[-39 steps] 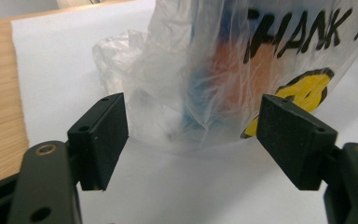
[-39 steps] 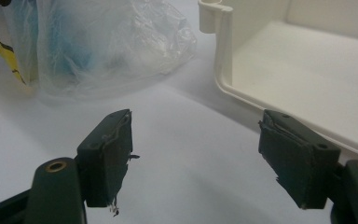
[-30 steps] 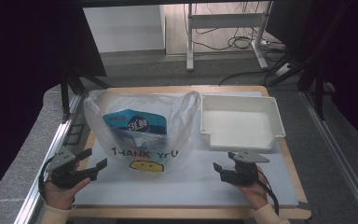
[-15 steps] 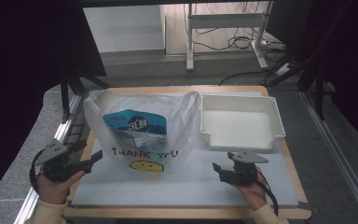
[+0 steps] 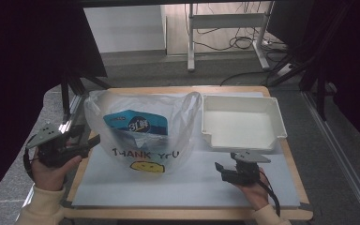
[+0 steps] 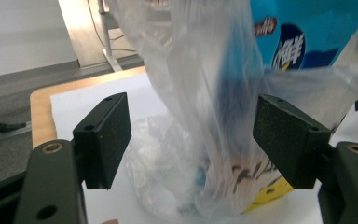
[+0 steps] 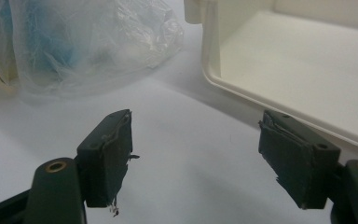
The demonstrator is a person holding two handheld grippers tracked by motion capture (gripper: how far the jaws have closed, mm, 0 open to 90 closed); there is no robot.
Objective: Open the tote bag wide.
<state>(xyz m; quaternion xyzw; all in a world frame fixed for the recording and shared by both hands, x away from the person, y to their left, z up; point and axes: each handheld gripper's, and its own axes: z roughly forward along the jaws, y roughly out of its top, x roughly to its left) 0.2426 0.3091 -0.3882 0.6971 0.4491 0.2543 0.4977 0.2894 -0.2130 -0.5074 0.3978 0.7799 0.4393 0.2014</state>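
Wooden tabletop [image 5: 122, 213] w/ a white mat; plastic bag [image 5: 143, 133] stands left of centre, blue packet inside. Left gripper [image 6: 193, 140] just closed a bit, jaws wide around the bag's side, not pinching yet. Right gripper [image 7: 196, 154] open, empty. Imo grab film only, lift slowly.

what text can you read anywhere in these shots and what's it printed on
"THANK YOU": black letters on the clear plastic bag, above a yellow smiley face.
White lettering on the blue packet inside the bag: too blurred to read.
White tray: no text.
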